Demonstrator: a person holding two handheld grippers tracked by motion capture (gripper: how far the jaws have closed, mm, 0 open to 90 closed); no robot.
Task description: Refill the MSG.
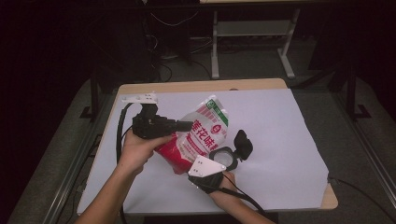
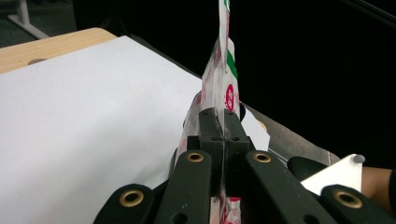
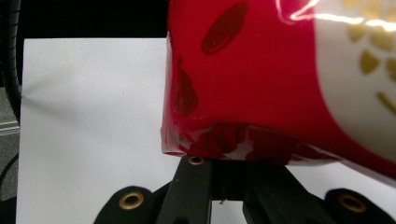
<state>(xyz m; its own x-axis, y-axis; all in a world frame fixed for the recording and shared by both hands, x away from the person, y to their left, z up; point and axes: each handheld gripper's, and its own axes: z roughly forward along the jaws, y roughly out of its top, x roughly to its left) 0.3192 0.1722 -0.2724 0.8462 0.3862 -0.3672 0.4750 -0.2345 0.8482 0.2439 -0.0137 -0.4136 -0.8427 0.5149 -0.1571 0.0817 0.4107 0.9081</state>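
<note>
Both grippers clamp a pouch above the table

High view: the red-and-white plastic pouch [image 1: 198, 135] hangs tilted over the white sheet [image 1: 275, 140] beside a black-lidded jar [image 1: 229, 156]. Left gripper view: left gripper [image 2: 219, 133] pinches its edge. Right gripper view: right gripper [image 3: 223, 172] grips its red bottom seam.

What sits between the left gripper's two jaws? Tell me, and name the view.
The thin edge of the red-and-white bag is pinched between the left gripper's closed jaws, with nothing else there; the left gripper view shows it.
</note>
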